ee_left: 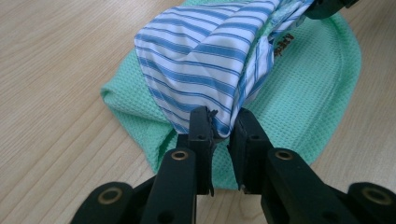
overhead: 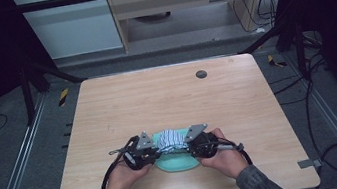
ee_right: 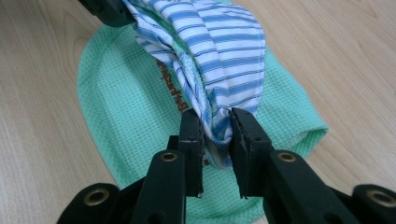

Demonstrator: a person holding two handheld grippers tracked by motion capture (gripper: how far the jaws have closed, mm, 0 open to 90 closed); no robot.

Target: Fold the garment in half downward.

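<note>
In the high view, the striped cloth point(overhead: 170, 138) hangs stretched between the left claw point(overhead: 153, 151) and the right claw point(overhead: 190, 147), near the front edge of the desk point(overhead: 166, 95). Under it lies a green waffle towel point(overhead: 179, 162). The long axis of the striped cloth runs from one claw to the other, so left to right across the desk.

In the left gripper view, the left claw point(ee_left: 223, 128) is clenched on one bunched end of the striped cloth point(ee_left: 205, 60). The cloth rises away from the jaws toward the right claw point(ee_left: 327, 7), which shows at the top right corner. The hold looks narrow, on a small fold only, so this end could slip out if the person pulls harder. The green waffle towel point(ee_left: 317, 84) lies just below, and a low jaw could catch it too.

In the right gripper view, the right claw point(ee_right: 217, 128) grasps the other bunched end of the striped cloth point(ee_right: 224, 42). The cloth points away toward the left claw point(ee_right: 105, 9) at the top left. Several layers sit between the jaws, so one layer could escape and the cloth would sag onto the green waffle towel point(ee_right: 126, 98).
</note>
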